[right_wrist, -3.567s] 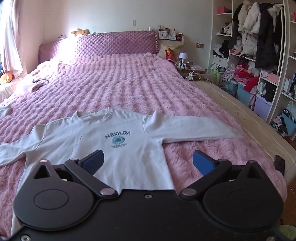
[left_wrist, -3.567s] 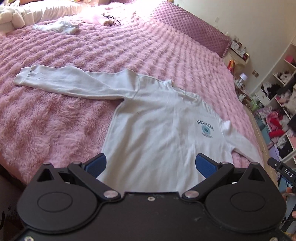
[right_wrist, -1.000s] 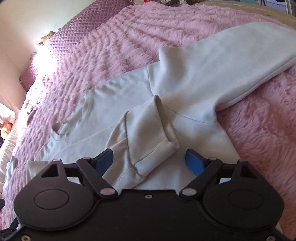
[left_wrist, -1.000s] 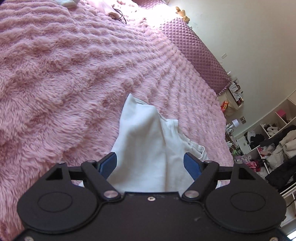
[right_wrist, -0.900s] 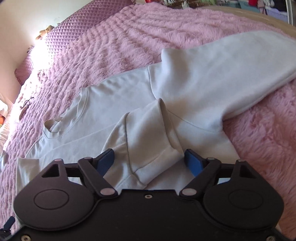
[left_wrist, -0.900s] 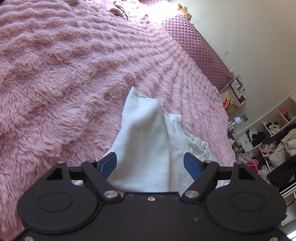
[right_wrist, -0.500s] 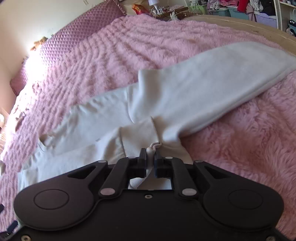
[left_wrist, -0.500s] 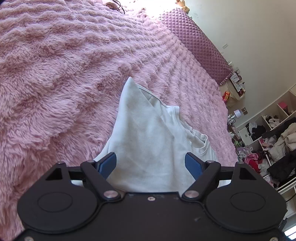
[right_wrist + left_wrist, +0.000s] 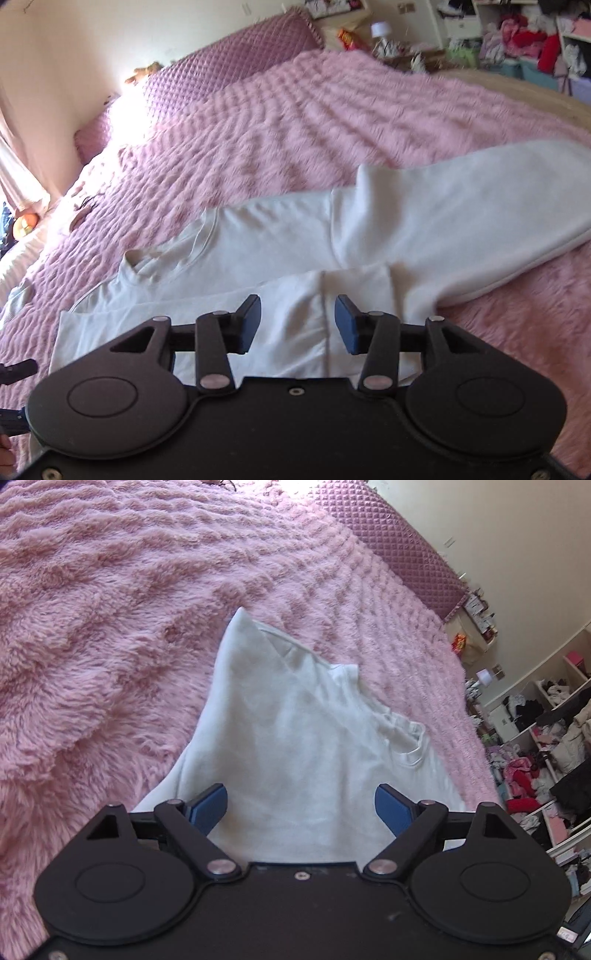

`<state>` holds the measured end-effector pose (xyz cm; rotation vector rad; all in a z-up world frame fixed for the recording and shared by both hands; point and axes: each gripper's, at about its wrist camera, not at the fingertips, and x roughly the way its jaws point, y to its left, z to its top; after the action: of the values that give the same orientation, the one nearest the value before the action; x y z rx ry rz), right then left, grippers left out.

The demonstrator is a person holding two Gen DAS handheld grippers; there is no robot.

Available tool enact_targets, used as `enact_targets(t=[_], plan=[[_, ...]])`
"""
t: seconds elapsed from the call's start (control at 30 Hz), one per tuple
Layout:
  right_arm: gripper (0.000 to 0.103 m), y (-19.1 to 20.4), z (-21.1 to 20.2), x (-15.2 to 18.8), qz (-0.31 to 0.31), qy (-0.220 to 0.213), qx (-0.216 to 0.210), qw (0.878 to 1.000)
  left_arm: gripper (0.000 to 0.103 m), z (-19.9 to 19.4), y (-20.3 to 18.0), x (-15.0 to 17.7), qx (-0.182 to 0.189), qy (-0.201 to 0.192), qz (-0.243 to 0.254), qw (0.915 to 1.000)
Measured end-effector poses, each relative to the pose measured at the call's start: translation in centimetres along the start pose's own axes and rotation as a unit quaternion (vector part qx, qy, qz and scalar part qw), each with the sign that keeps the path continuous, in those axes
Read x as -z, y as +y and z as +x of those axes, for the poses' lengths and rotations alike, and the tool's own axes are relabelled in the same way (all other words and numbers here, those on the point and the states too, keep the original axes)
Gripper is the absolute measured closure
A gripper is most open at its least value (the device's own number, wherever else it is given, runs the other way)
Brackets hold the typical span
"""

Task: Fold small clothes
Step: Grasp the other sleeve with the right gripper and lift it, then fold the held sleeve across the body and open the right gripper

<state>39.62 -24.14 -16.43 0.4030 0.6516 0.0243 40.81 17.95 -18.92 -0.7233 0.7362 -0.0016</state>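
Note:
A small white long-sleeved sweatshirt (image 9: 277, 243) lies on the pink fluffy bedspread (image 9: 332, 122). One sleeve is folded across its body and lies flat under my right gripper (image 9: 297, 328). The other sleeve (image 9: 480, 221) stretches out to the right. My right gripper is open just above the folded sleeve's cuff and holds nothing. In the left wrist view the sweatshirt (image 9: 295, 738) shows its folded shoulder and neckline. My left gripper (image 9: 301, 806) is open wide over it and empty.
The purple quilted headboard (image 9: 229, 66) runs along the far end of the bed. Shelves with heaped clothes (image 9: 535, 768) stand beyond the right side of the bed. A nightstand with small items (image 9: 384, 40) is beside the headboard.
My right gripper was shut on the folded sleeve's cuff half a second ago; now it has opened and the cuff lies flat. The left gripper stayed open and barely shifted.

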Motion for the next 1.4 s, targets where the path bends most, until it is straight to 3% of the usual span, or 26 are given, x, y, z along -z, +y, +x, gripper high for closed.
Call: enact_targets(t=[0.07,0.1,0.13,0.27,0.37,0.43,0.57,0.63,0.73,0.8,1.07,1.13,1.2,1.3,1.4], plan=[[0.061,-0.7,1.8,0.5,0.024,0.041,0.018,0.999,0.014,0.3,0.8,0.2,-0.015,0.008,0.0,0.9998],[0.068,-1.3,1.9,0.7,0.029,0.043,0.022,0.998,0.014,-0.1,1.0,0.3,-0.012,0.009,-0.009,0.9999],[0.069,-2.0,1.3,0.9,0.038,0.039,0.015,0.998,0.013,-0.6,1.2,0.2,-0.004,0.009,-0.018,0.9998],[0.051,-5.7,-3.1,-0.2,0.062,-0.007,0.029,0.998,0.009,-3.5,0.1,0.3,0.007,0.004,0.011,0.9999],[0.051,-11.2,-6.3,-2.1,0.098,-0.045,0.06,0.992,0.007,-4.7,-1.3,0.7,0.007,0.003,0.05,0.9987],[0.05,-16.2,-8.3,-3.4,0.143,-0.069,0.101,0.982,0.006,-5.1,-1.8,1.3,0.007,0.009,0.055,0.9984],[0.05,-24.3,-11.0,-4.7,0.232,-0.113,0.144,0.955,0.006,-4.8,-2.0,2.5,0.007,0.037,0.018,0.9991],[0.05,-27.7,-11.5,-5.0,0.278,-0.126,0.149,0.941,0.006,-4.6,-2.1,3.0,0.002,0.045,0.011,0.9989],[0.05,-31.4,-11.1,-4.7,0.348,-0.144,0.118,0.919,0.006,-4.4,-2.6,3.5,-0.015,0.046,0.019,0.9987],[0.05,-32.8,-10.4,-4.8,0.368,-0.158,0.109,0.91,0.006,-4.2,-2.9,3.6,-0.019,0.048,0.021,0.9984],[0.05,-36.1,-7.7,-6.7,0.398,-0.18,0.142,0.888,0.006,-3.7,-4.2,3.4,-0.04,0.052,0.045,0.9968],[0.055,-36.7,-7.8,-6.8,0.406,-0.181,0.142,0.884,0.006,-3.6,-4.3,3.4,-0.04,0.053,0.045,0.9968],[0.089,-36.8,-8.3,-6.9,0.406,-0.176,0.151,0.884,0.006,-3.5,-4.2,3.4,-0.038,0.056,0.044,0.9967],[0.091,-36.4,-9.5,-7.5,0.391,-0.182,0.15,0.89,0.006,-3.7,-3.9,3.4,-0.034,0.057,0.043,0.9969],[0.091,-34.0,-11.1,-9.5,0.356,-0.198,0.124,0.905,0.006,-4.2,-3.6,3.3,-0.025,0.052,0.041,0.9975]])
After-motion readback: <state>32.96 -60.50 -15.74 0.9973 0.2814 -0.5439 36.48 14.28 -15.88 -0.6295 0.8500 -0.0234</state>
